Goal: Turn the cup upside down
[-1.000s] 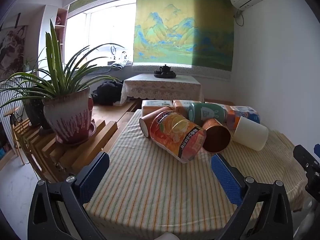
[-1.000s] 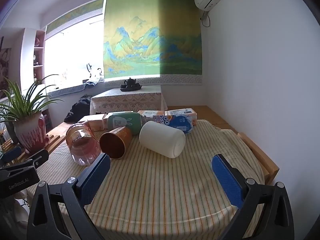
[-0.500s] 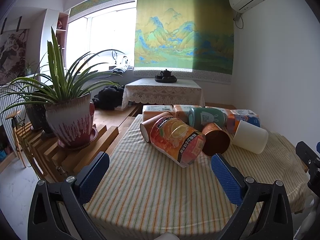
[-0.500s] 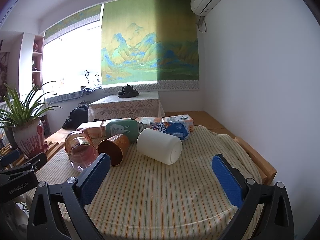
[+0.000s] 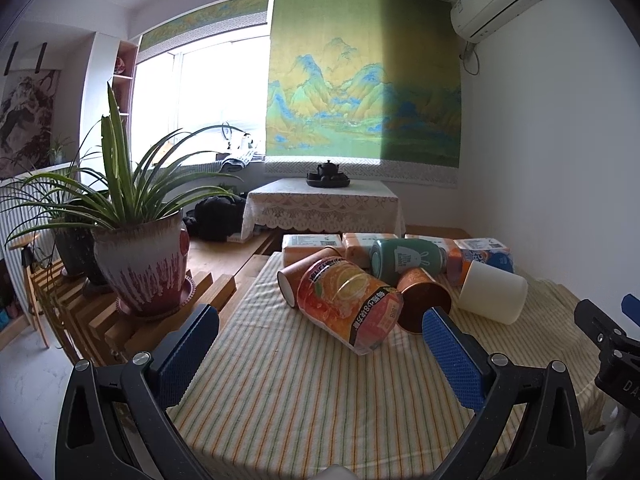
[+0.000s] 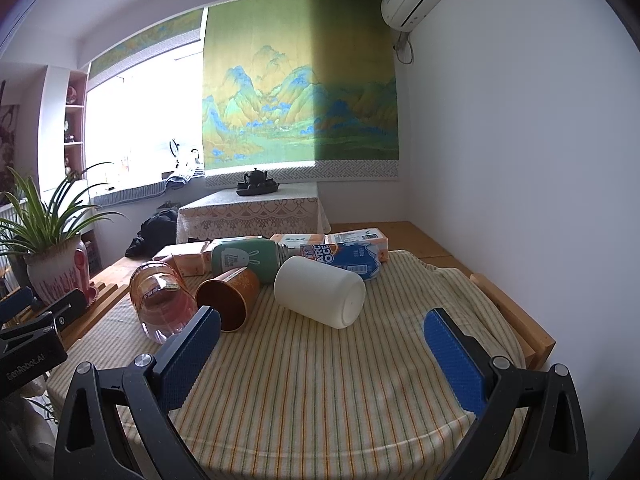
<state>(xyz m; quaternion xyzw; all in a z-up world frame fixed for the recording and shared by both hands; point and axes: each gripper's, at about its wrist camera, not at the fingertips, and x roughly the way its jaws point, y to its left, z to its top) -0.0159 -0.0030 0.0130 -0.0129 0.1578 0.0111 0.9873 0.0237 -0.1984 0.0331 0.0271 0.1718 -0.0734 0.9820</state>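
Several cups lie on their sides on the striped tablecloth (image 5: 304, 392). A white cup (image 6: 320, 297) lies at the right; it also shows in the left wrist view (image 5: 493, 297). A copper cup (image 6: 229, 297) (image 5: 423, 300) lies beside it, mouth toward me. A clear cup with an orange label (image 5: 348, 309) (image 6: 162, 306) lies further left, in front of a brown paper cup (image 5: 298, 276). A green bottle with a rabbit (image 6: 244, 260) lies behind. My left gripper (image 5: 320, 356) is open and empty, back from the orange-label cup. My right gripper (image 6: 320, 356) is open and empty, back from the white cup.
Tissue packs (image 6: 352, 254) and boxes (image 5: 308, 246) line the table's far edge. A potted plant (image 5: 144, 264) stands on a wooden slat rack (image 5: 120, 320) at the left. A low table with a teapot (image 5: 328, 170) stands behind. A white wall is at the right.
Both grippers have drawn back and risen slightly, so the cups sit a little lower and farther in both views. Nothing on the table has moved.
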